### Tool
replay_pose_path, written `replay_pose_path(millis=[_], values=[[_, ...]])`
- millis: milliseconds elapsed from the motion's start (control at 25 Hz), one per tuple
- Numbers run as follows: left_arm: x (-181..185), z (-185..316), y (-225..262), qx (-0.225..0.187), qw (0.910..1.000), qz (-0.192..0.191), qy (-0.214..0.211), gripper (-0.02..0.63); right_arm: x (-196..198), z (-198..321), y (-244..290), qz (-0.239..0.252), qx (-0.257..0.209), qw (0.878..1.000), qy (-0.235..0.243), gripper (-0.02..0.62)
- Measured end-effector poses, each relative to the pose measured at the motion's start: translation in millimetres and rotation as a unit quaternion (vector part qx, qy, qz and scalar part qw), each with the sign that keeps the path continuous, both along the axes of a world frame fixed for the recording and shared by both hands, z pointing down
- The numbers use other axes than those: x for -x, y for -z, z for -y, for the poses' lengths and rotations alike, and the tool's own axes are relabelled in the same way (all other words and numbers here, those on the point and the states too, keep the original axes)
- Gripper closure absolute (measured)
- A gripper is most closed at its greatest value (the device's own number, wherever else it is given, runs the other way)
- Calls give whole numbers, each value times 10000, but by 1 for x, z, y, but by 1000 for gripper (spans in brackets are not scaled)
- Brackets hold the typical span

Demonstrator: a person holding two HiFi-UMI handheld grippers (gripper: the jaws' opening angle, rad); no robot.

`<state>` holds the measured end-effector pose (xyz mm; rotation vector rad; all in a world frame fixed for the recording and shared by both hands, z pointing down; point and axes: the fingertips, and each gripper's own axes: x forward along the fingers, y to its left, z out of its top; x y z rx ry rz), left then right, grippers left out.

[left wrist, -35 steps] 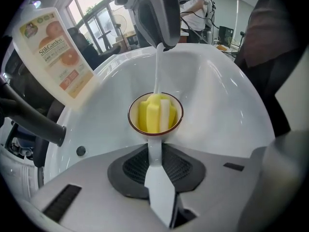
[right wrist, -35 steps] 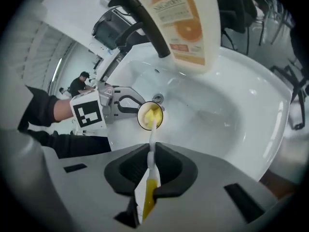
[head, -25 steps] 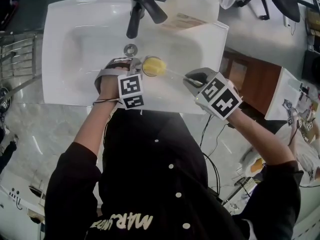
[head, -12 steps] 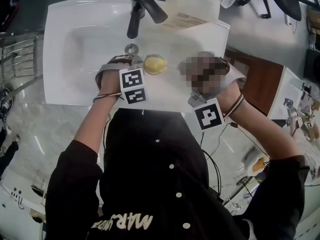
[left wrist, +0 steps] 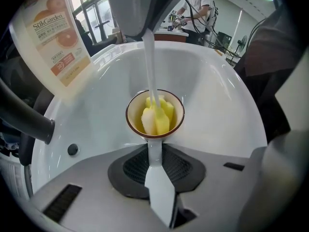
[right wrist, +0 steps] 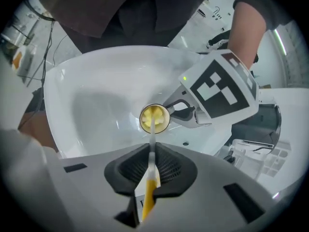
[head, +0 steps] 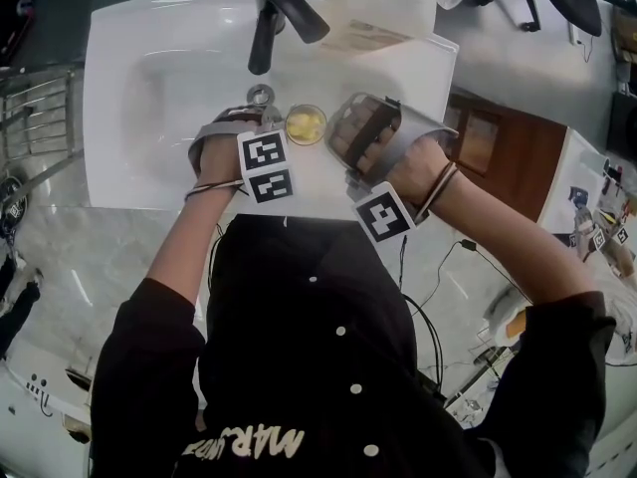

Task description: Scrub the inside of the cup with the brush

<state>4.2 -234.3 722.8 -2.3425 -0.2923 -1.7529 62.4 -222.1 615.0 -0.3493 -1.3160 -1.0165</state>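
Note:
A small cup [head: 305,123] with a brown rim hangs over the white sink [head: 149,88], its mouth facing up. My left gripper [head: 276,125] is shut on the cup's white handle [left wrist: 154,161], which lies between its jaws in the left gripper view. The yellow sponge head of the brush [left wrist: 157,116] sits inside the cup [left wrist: 154,112]. My right gripper [head: 343,132] is just right of the cup, shut on the brush's white and yellow handle [right wrist: 150,170]. In the right gripper view the handle runs straight ahead into the cup [right wrist: 154,118], beside the left gripper [right wrist: 186,111].
A dark faucet [head: 269,28] stands at the back of the sink, with the drain [head: 260,96] just behind the cup. A pale bottle with an orange label [head: 383,13] sits at the sink's back right corner. A brown cabinet [head: 498,157] is on the right.
My right gripper has swung in from the right and now sits close beside the cup, with its marker cube turned toward the person. The left gripper and cup have barely moved.

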Motion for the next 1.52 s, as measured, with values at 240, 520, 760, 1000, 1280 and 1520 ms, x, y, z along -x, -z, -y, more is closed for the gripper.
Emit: replay_pose_path(millis=[240,520,760,1000,1280,1520], values=[[2,0,-2,-103,9999,32,34,518,-3,0,-6,419,618,9851,-1547,551],[-1,-1,0,-485,9986,66,-198,518,-28,-14,-19,1651,2788,7217,-6116,546],[0,-1,-1,-616,9978,62,-245,520,-28,-32,-22,2547,3921,3422,-8151,537],[2,-1,-2,-500,9987,-53,-75,520,-22,-41,-18,3041,4079,1234,-8520,538],[4,2,-5,-396,9992,-9,48,520,-23,-36,-8,3018,3915,2378,-8361,548],[6,3,-5,-392,9992,-22,124,520,-32,-40,14,3154,4019,2426,-8247,551]])
